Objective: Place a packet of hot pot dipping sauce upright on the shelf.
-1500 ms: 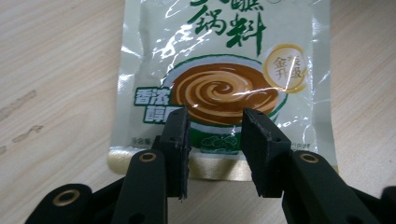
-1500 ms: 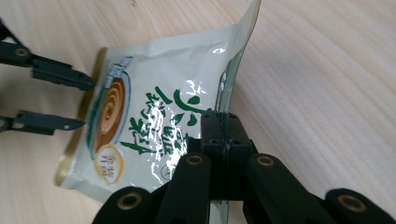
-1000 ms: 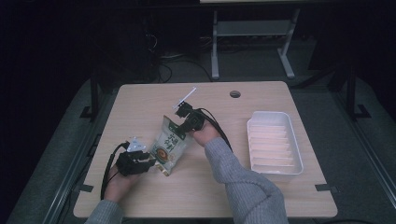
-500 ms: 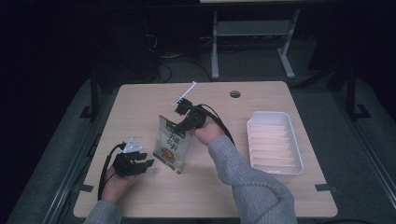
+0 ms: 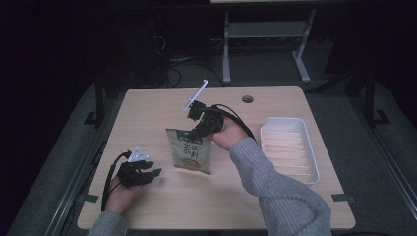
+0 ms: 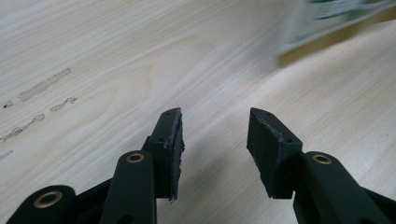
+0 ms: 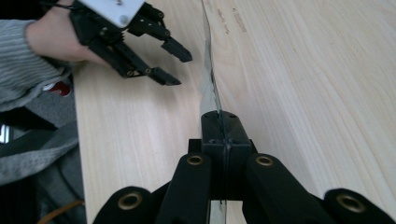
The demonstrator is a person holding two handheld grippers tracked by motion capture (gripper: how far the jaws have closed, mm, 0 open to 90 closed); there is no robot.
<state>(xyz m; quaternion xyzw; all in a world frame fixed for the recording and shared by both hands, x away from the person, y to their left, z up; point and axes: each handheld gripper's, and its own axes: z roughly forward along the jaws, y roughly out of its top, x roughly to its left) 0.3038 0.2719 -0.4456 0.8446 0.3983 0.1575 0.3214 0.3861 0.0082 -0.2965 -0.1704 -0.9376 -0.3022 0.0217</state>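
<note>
The right gripper (image 5: 196, 133) clamps the top edge of the pouch (image 5: 190, 153), which hangs upright, long axis vertical; the left gripper (image 5: 156, 173), just opening, holds nothing

pouch (image 5: 191, 155) left of tray (image 5: 290, 147), on table (image 5: 162, 105)

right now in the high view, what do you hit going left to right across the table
left gripper, jaws open and empty → snack pouch, hanging by its top edge → right gripper, shut on that edge just right of the pouch's middle → white tray near the table's right edge
</note>
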